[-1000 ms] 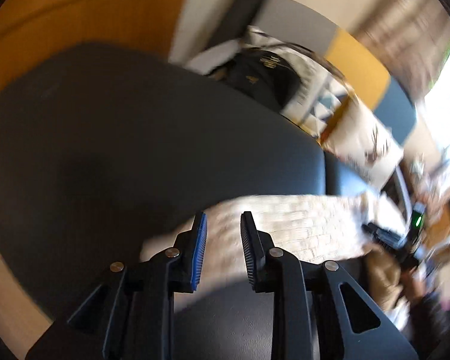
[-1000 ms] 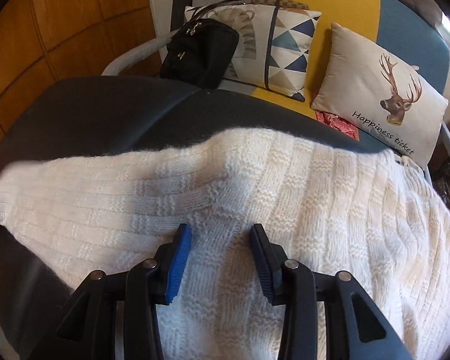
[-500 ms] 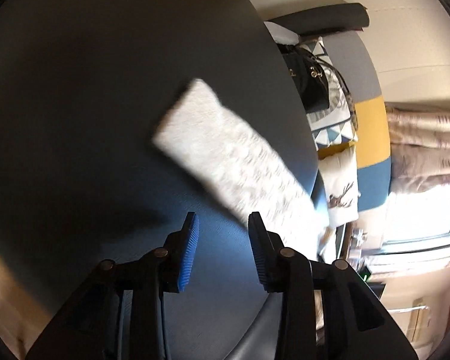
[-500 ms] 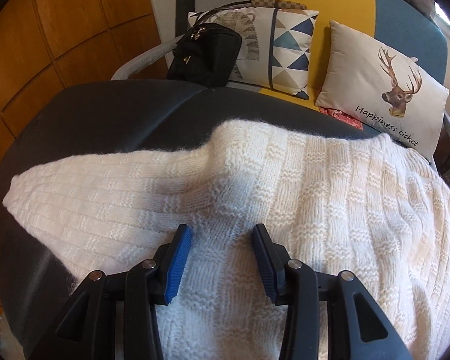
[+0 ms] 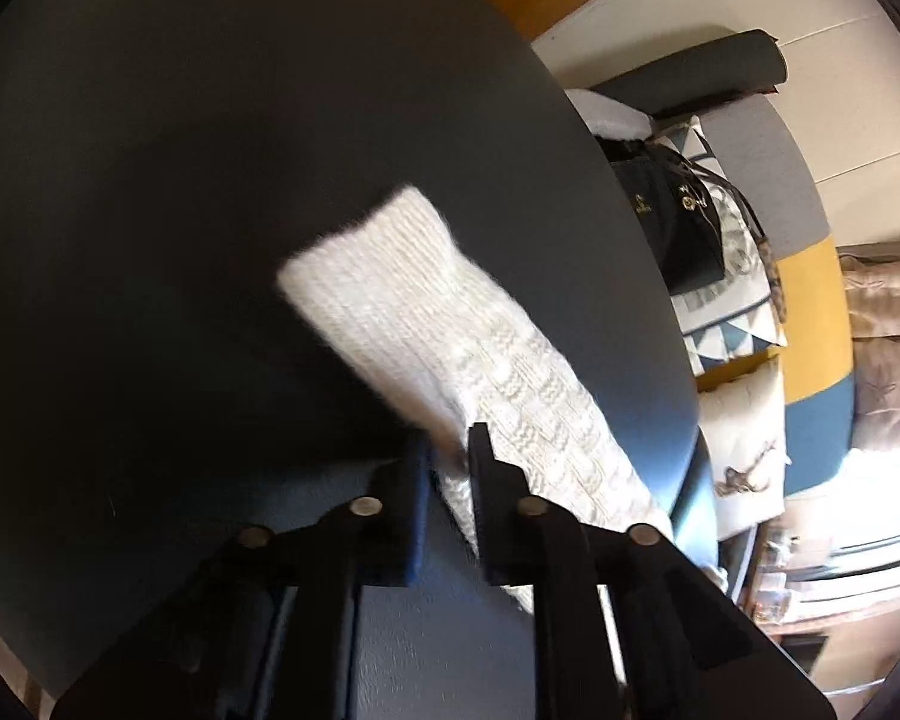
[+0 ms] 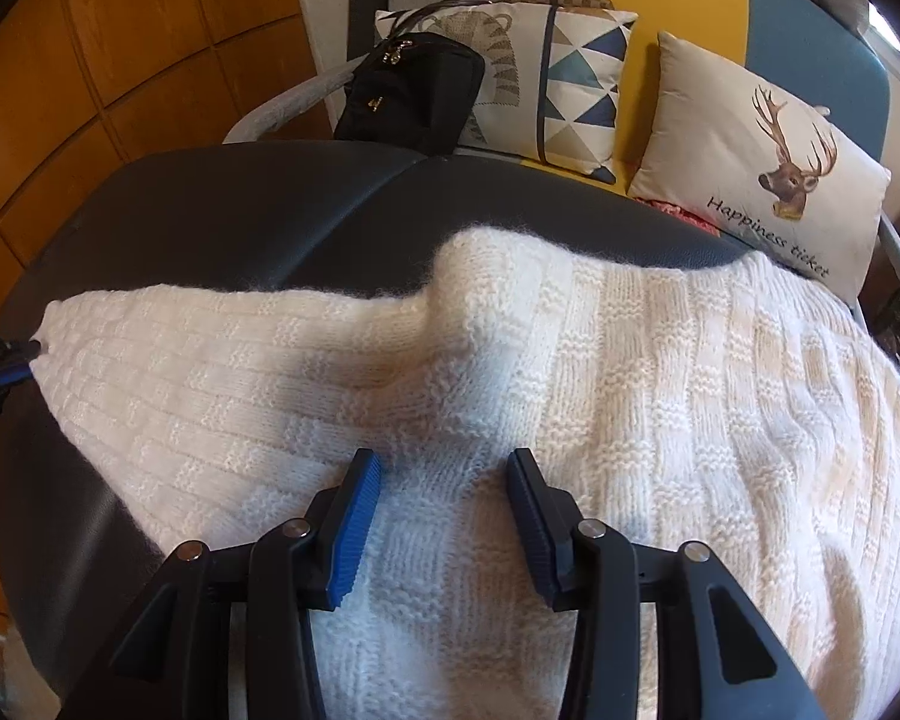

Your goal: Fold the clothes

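Knitwear under inspection: cream basket-knit sweater [image 6: 600, 396] spread over the dark padded worktop [image 6: 240, 204], body toward 3 o'clock, sleeve [image 5: 426, 324] running out to 9 o'clock. Left gripper [image 5: 450, 462] has its fingers narrowed on the sleeve's edge. Right gripper [image 6: 444, 474] hovers over the body near the armpit, fingers wide, holding nothing. Recommendation: carry the sleeve flat across toward 3 o'clock, keeping the pinch firm and the knit unstretched.

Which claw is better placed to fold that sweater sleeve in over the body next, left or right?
Left. The left claw is already closed on the sleeve edge near the cuff, so it can likely carry it inward. The right claw is open, over the sweater body, gripping nothing.
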